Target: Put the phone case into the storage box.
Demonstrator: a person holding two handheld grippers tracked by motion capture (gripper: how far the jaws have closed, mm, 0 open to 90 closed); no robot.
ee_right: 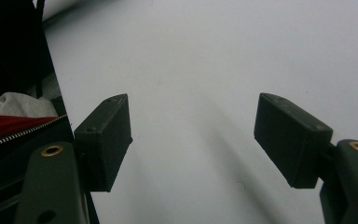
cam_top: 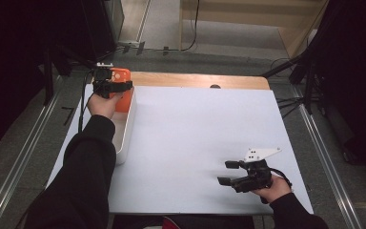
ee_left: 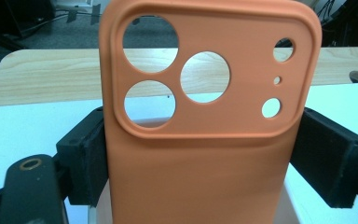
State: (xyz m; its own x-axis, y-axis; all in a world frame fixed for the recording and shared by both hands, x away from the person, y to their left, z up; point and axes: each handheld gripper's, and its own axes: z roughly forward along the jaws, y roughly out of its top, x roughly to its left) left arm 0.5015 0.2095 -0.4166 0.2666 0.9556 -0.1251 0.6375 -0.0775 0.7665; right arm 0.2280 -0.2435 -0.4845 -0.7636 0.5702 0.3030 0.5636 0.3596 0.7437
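Currently gripping the orange phone case (ee_left: 200, 154) upright in the left hand-held gripper (cam_top: 113, 86) above the white bin (cam_top: 126, 131), resting the right hand-held gripper (cam_top: 231, 172) released over the worktop (cam_top: 195, 129).

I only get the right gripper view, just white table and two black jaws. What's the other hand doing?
Observer: The left gripper holds an orange phone case by its two side edges.
Operator: Is it lying flat?
Observer: No, it stands upright over the far end of a long white tray at the table's left edge.
Operator: Which side of the case can you see?
Observer: The back, in the left gripper view, with three big round camera holes and three small ones.
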